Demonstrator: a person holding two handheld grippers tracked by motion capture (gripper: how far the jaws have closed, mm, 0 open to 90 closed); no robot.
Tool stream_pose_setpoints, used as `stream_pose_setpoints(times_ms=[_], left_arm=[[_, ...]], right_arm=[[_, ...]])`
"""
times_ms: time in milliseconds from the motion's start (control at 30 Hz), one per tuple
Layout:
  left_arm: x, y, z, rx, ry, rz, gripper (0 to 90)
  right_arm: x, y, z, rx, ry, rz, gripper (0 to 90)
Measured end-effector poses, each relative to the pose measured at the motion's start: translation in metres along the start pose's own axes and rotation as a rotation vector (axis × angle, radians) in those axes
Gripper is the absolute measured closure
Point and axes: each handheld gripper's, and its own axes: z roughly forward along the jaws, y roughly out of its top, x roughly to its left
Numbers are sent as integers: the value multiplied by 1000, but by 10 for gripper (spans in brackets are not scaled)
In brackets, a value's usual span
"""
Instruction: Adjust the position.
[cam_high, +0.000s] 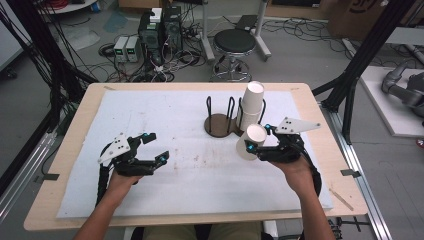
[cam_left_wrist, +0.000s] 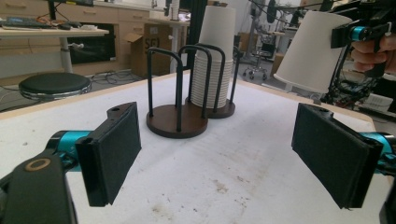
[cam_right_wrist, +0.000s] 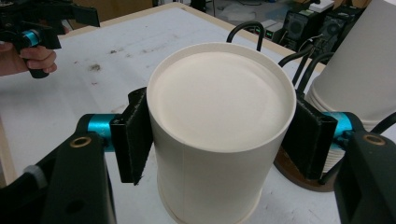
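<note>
White table mat (cam_high: 190, 175), paper cup (cam_high: 251, 141) clamped in right claw (cam_high: 260, 140) (upside down), left claw (cam_high: 156, 147) open.

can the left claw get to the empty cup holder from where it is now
Probably yes. The left claw is open and holds nothing, and bare white mat lies between it and the empty holder. The right claw with its cup sits off to the side.

The held paper cup (cam_right_wrist: 219, 135) hides most of the brown holder base (cam_right_wrist: 292, 173) behind it.
</note>
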Motion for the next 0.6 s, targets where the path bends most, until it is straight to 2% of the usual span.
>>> stream_pose_setpoints(times_ms=[267,500,600], left_arm=[[-3,0,4,9,-28,9,156],[-10,-1,10,14,-75,20,158],[-13,0,11,11,-80,19,158]], right_arm=[[4,0,4,4,19,-5,329],[8,0,10,13,51,-13,328],[10,0,12,16,58,-14,328]])
